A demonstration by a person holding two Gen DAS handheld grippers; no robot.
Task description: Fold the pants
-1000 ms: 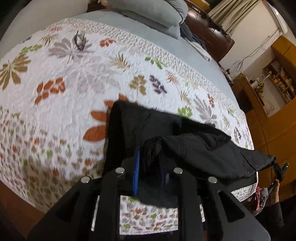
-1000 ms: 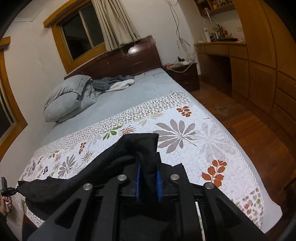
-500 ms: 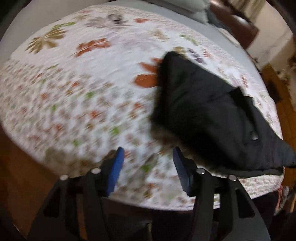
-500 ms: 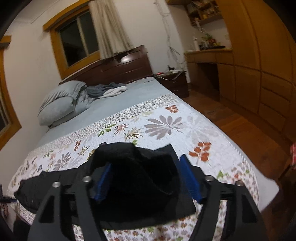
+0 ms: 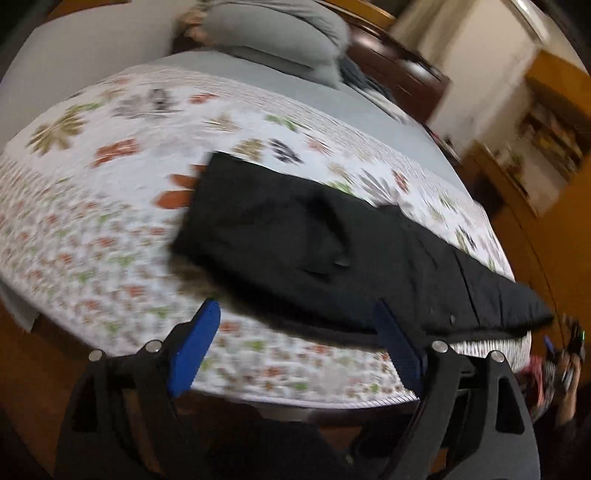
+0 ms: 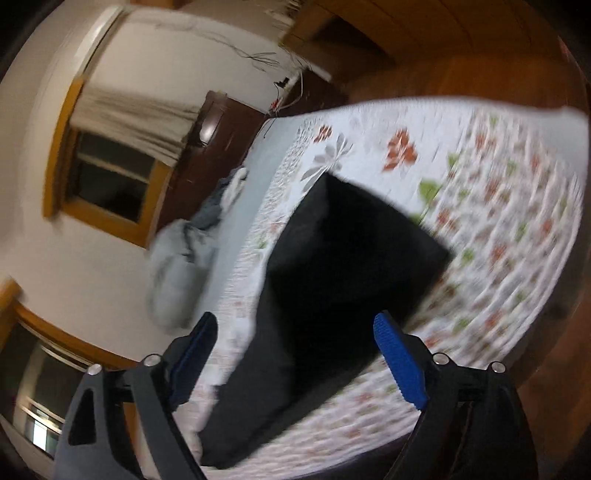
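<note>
The black pants (image 5: 332, 251) lie folded in a long band on the floral quilt (image 5: 92, 192), near the bed's front edge; one end reaches the right edge of the bed. They also show in the tilted right wrist view (image 6: 332, 280). My left gripper (image 5: 299, 347) is open and empty, held back from the pants' near edge. My right gripper (image 6: 295, 354) is open and empty, just in front of the pants. Both views are blurred.
Grey pillows (image 5: 273, 33) and a dark wooden headboard (image 5: 399, 81) lie at the far end of the bed. Wooden cabinets (image 5: 546, 155) stand at the right. A window with curtain (image 6: 114, 162) is on the wall. Wood floor (image 6: 480, 55) surrounds the bed.
Both grippers have let go of the pants, opened wide and pulled back. The pants now lie flat on the quilt. The right wrist view has tilted strongly.
</note>
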